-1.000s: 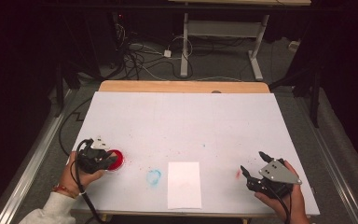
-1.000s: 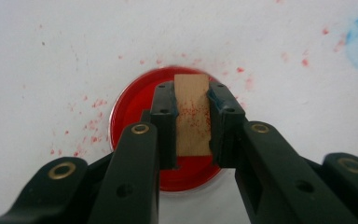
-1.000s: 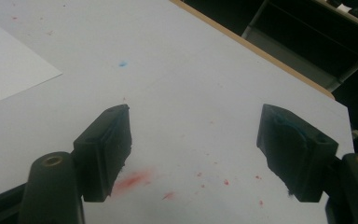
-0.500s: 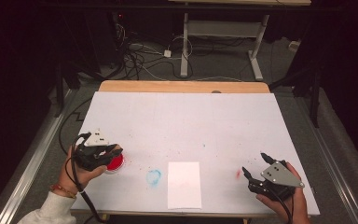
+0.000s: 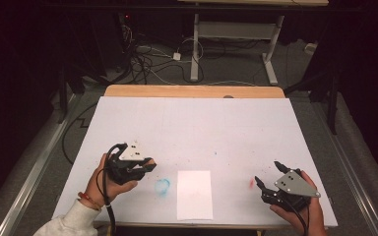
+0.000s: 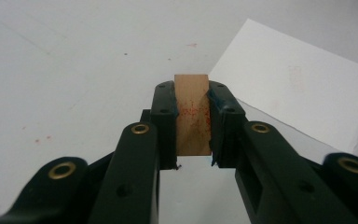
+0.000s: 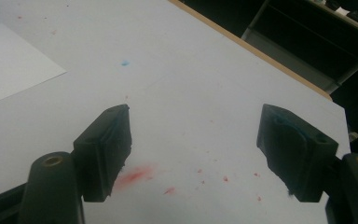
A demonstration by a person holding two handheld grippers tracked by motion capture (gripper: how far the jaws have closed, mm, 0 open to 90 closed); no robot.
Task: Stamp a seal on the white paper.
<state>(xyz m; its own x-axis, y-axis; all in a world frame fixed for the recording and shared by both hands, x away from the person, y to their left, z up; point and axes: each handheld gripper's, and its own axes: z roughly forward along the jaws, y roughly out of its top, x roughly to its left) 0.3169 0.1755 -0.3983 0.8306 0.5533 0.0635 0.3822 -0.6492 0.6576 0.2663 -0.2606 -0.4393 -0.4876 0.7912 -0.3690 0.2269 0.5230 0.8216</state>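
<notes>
Paper (image 5: 194, 194) lay just right of your left gripper (image 5: 145, 166), which clamped a wooden block (image 6: 192, 114). Your right gripper (image 5: 268, 175) sat farther off, jaws apart and empty.

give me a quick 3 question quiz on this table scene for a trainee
1. True or false: the left hand-held gripper is shut on a small tan block.
2. The right hand-held gripper is: A open, B shut on the paper, C holding a cup.
3. What colour is the smear just left of the white paper sheet in the high view?

Key: 1 true; 2 A; 3 blue.
</notes>
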